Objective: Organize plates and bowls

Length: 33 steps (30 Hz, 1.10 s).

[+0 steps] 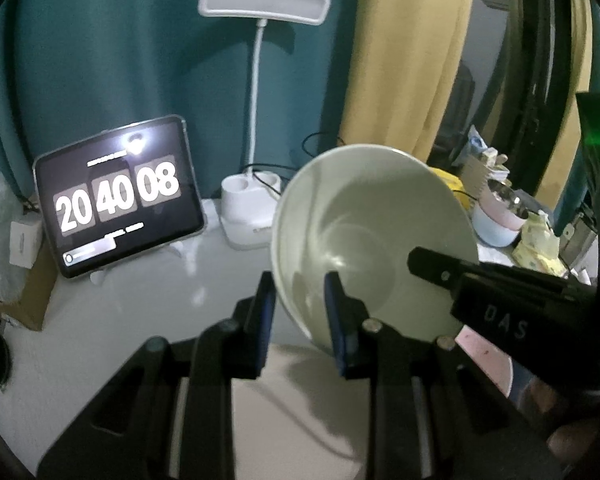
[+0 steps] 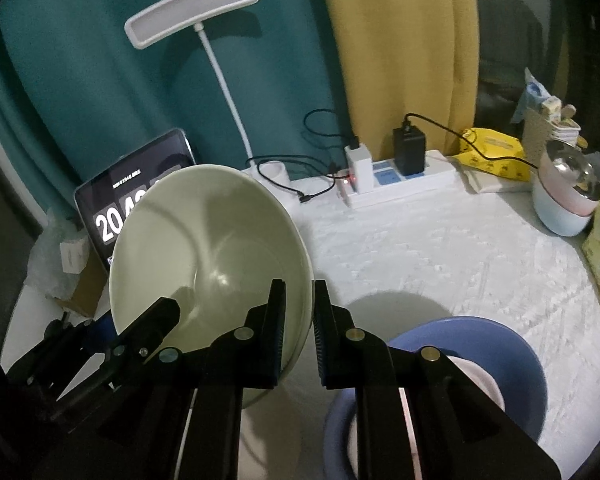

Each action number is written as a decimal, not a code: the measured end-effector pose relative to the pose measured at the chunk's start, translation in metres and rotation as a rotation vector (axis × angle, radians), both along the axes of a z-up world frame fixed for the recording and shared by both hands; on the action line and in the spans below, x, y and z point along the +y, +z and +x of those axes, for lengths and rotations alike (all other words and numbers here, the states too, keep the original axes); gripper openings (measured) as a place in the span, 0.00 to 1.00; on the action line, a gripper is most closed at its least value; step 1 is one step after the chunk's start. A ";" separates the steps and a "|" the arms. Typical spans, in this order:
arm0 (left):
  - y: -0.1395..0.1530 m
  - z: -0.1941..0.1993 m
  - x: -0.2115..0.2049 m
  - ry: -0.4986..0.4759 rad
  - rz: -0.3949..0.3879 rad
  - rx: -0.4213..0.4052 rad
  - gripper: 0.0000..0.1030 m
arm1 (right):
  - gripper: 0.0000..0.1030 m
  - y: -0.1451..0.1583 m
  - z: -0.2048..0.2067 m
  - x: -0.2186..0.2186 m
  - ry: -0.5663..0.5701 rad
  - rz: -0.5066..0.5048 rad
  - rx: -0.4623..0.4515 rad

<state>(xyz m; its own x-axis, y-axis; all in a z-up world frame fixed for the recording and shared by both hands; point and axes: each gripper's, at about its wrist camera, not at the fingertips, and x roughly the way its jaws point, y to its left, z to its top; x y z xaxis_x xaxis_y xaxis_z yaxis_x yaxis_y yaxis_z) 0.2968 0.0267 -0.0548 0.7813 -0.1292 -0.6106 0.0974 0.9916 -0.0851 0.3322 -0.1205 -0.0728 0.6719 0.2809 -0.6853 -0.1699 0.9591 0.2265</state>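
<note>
- While both grippers share one load, the pale green bowl hangs tilted above the table, its hollow facing the cameras, and serves as the landmark for everything else.
- Nearest, the left gripper has its fingers clamped on the bowl's near-left rim, one pad outside the wall and one inside.
- At the bowl's opposite edge, the right gripper has its fingers pressed together over the rim wall in the same manner; two opposed pinches probably keep so wide a dish from swinging.
- Just right of the bowl and below it, a blue bowl sits on the table with a pinkish dish nested inside, seemingly the stack this one is meant to join.
- Behind the bowl to its left, a tablet showing a clock leans against the teal curtain, and a white desk lamp stands just beyond the bowl's far rim.
- Further back to the bowl's right, a power strip lies near the yellow curtain.
- Farthest right of the bowl, more stacked bowls wait near the table's edge, likely kept clear of the working space.
</note>
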 end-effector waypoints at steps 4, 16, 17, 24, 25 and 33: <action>0.003 -0.005 -0.014 -0.019 0.006 -0.006 0.24 | 0.14 0.002 -0.007 -0.014 -0.016 0.008 -0.006; 0.007 -0.017 -0.050 -0.060 0.010 -0.011 0.24 | 0.14 0.009 -0.028 -0.051 -0.055 0.012 -0.020; 0.007 -0.018 -0.052 -0.063 0.011 -0.012 0.24 | 0.14 0.009 -0.029 -0.055 -0.060 0.015 -0.021; 0.005 -0.024 -0.075 -0.090 0.021 -0.007 0.24 | 0.14 0.008 -0.038 -0.077 -0.083 0.024 -0.019; 0.004 -0.026 -0.079 -0.095 0.022 -0.004 0.24 | 0.14 0.007 -0.039 -0.079 -0.085 0.025 -0.017; -0.009 -0.032 -0.101 -0.123 0.033 0.021 0.24 | 0.14 -0.004 -0.049 -0.103 -0.106 0.031 0.001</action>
<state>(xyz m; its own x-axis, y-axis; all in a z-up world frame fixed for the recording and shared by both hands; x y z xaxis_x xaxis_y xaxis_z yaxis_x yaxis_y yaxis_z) 0.2646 -0.0745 -0.0634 0.7478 -0.2027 -0.6322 0.2170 0.9746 -0.0558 0.2835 -0.2239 -0.0764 0.6983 0.2293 -0.6781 -0.0676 0.9642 0.2564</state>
